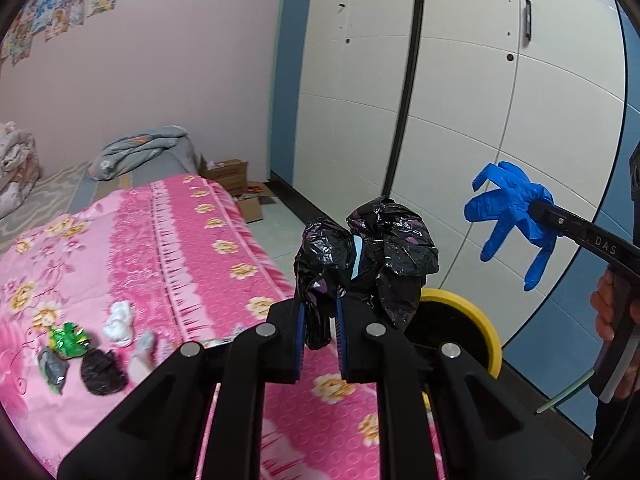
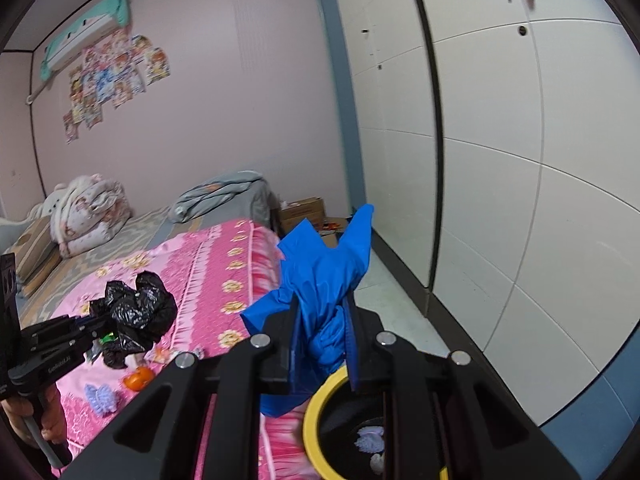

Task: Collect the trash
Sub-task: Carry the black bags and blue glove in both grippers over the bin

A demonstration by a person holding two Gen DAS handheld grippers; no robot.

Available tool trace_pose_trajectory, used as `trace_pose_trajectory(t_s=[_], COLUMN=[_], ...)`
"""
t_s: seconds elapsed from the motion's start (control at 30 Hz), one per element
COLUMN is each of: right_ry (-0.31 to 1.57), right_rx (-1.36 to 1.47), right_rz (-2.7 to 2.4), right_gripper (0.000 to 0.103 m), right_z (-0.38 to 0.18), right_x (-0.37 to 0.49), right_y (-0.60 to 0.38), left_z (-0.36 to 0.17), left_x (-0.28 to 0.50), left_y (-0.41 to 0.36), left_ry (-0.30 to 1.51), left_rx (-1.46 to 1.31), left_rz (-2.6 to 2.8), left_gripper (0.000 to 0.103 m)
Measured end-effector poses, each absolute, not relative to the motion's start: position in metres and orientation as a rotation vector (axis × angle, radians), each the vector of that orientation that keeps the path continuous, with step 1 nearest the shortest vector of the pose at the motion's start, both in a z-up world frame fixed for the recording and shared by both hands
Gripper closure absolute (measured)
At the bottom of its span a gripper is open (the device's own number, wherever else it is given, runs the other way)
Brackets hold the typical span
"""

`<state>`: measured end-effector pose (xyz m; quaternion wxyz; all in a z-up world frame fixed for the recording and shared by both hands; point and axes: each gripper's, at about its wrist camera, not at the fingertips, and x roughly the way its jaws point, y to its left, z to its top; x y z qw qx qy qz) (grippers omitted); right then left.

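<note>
My left gripper (image 1: 321, 336) is shut on a crumpled black plastic bag (image 1: 372, 252), held above the edge of the pink floral bed (image 1: 208, 248); the bag also shows in the right wrist view (image 2: 138, 312). My right gripper (image 2: 322, 344) is shut on a blue rubber glove (image 2: 320, 276), which hangs in the air in the left wrist view (image 1: 512, 216). A yellow-rimmed bin (image 2: 316, 412) with a black liner stands on the floor just below both grippers and also shows in the left wrist view (image 1: 486, 336). It holds a few pale scraps.
On the bed lie a white tissue wad (image 1: 120, 322), a green wrapper (image 1: 70, 340), a dark round lump (image 1: 102, 372), a grey packet (image 1: 54, 370), an orange item (image 2: 138, 378) and a lilac clip (image 2: 102, 398). Cardboard boxes (image 2: 302, 212) sit by the white wardrobe (image 2: 500, 160).
</note>
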<state>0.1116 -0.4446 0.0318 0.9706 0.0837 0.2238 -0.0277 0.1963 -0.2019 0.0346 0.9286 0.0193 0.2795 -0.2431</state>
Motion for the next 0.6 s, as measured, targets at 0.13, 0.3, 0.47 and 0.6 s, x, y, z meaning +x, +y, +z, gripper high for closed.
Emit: trace_pose_trajectory(t_s=[0.13, 0.3, 0.47, 0.6], right_ry=[0.448, 0.453, 0.47, 0.484], right_rx=[0.181, 0.187, 0.206, 0.227], right_rz=[-0.101, -0.15, -0.203, -0.235], right_gripper=[0.086, 0.086, 0.086, 0.086], right_z=[0.034, 0.034, 0.028, 0.016], right_x=[0.115, 0.12, 0.131, 0.136], right_y=[-0.463, -0.483, -0.508, -0.523], left_z=[0.034, 0.029, 0.014, -0.005], left_x=[0.203, 0.211, 0.222, 0.229], left_y=[-0.228, -0.267, -0.302, -0.327], left_ry=[0.58, 0.597, 0.637, 0.674], left_rx=[0.046, 0.063, 0.084, 0.102], left_rz=[-0.535, -0.579, -0.606, -0.625], left_gripper=[0.092, 0.092, 0.092, 0.092])
